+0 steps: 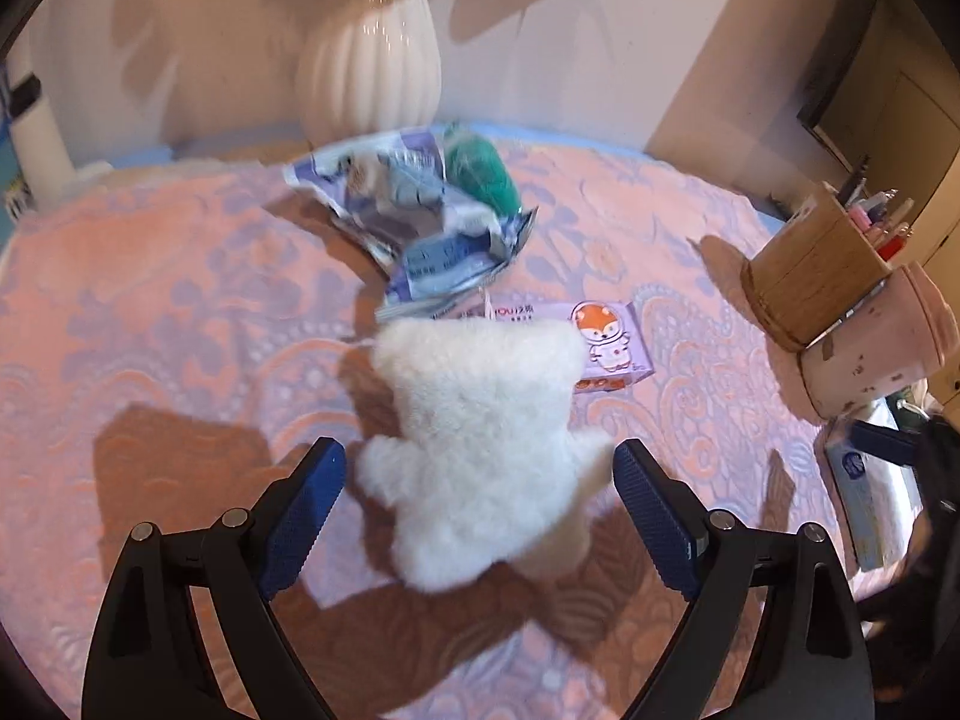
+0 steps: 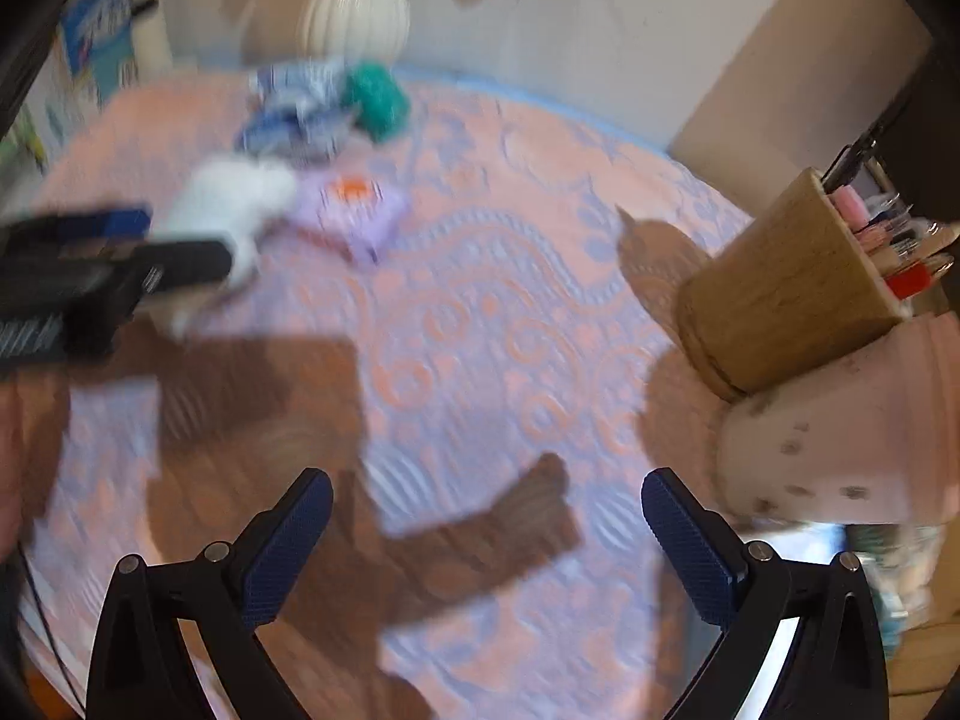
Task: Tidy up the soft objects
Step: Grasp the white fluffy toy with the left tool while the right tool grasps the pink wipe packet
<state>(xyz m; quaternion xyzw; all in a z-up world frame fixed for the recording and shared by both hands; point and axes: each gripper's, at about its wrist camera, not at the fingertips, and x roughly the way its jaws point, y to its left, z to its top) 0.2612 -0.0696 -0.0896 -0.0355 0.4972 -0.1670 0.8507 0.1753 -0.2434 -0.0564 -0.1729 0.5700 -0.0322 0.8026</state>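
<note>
Pink and lilac patterned cloth [image 1: 180, 312] covers the table, which backs onto a pale wall with a ribbed white vase [image 1: 378, 72] standing at the far edge.

Going left to right in the left wrist view: bare cloth, then a crumpled blue and white plastic bag [image 1: 414, 222] with a green soft ball [image 1: 480, 171] just behind it, then the white plush toy [image 1: 480, 438], then a purple tissue pack [image 1: 606, 336] partly under the toy's far end, and at the right a wooden pen holder [image 1: 810, 264] with a pink cup [image 1: 870, 348] leaning beside it.

The left gripper [image 1: 480, 510] stands wide open and holds nothing. The plush toy lies directly between its fingers, its near end inside the gap, though neither pad seems to press the fur. The toy's long axis runs roughly away from the gripper, along the line of the fingers, so the jaws straddle its narrow width.

The right gripper [image 2: 486, 540] is also open and empty, hovering over bare cloth well apart from the toy [image 2: 234, 204], which sits far to its left in that blurred view. The left hand is clearly the nearer one, so closing on the toy looks like its job.
</note>
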